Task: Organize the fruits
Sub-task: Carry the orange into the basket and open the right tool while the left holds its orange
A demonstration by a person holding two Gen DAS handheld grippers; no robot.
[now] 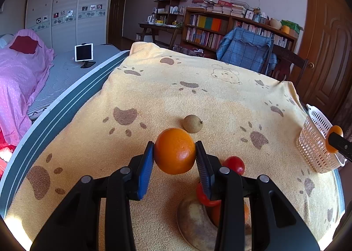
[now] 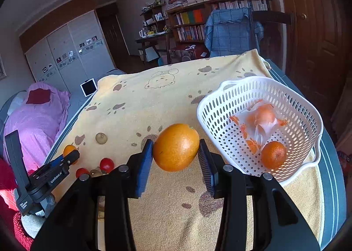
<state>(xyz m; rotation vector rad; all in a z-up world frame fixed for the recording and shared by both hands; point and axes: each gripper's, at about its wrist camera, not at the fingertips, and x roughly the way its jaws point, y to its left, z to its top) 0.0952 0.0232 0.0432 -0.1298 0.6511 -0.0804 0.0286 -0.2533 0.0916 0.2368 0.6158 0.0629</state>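
My left gripper (image 1: 175, 147) is shut on an orange (image 1: 175, 150), held above the yellow towel. Below it lie two red tomatoes (image 1: 234, 164), a brown pear-like fruit (image 1: 193, 222) and a small round brown fruit (image 1: 192, 123). My right gripper (image 2: 176, 147) is shut on a larger orange (image 2: 176, 147), just left of the white basket (image 2: 220, 105). The basket holds a mandarin (image 2: 273, 154) and a bagged mandarin (image 2: 264, 115). The left gripper with its orange (image 2: 69, 150) shows at the left of the right wrist view. The basket (image 1: 316, 141) also shows at the right of the left wrist view.
The yellow paw-print towel (image 1: 198, 96) covers the table. A bed with a pink cover (image 1: 19, 74) lies left. A chair with a blue throw (image 1: 246, 50), bookshelves and a wooden door (image 1: 325, 41) stand beyond the table.
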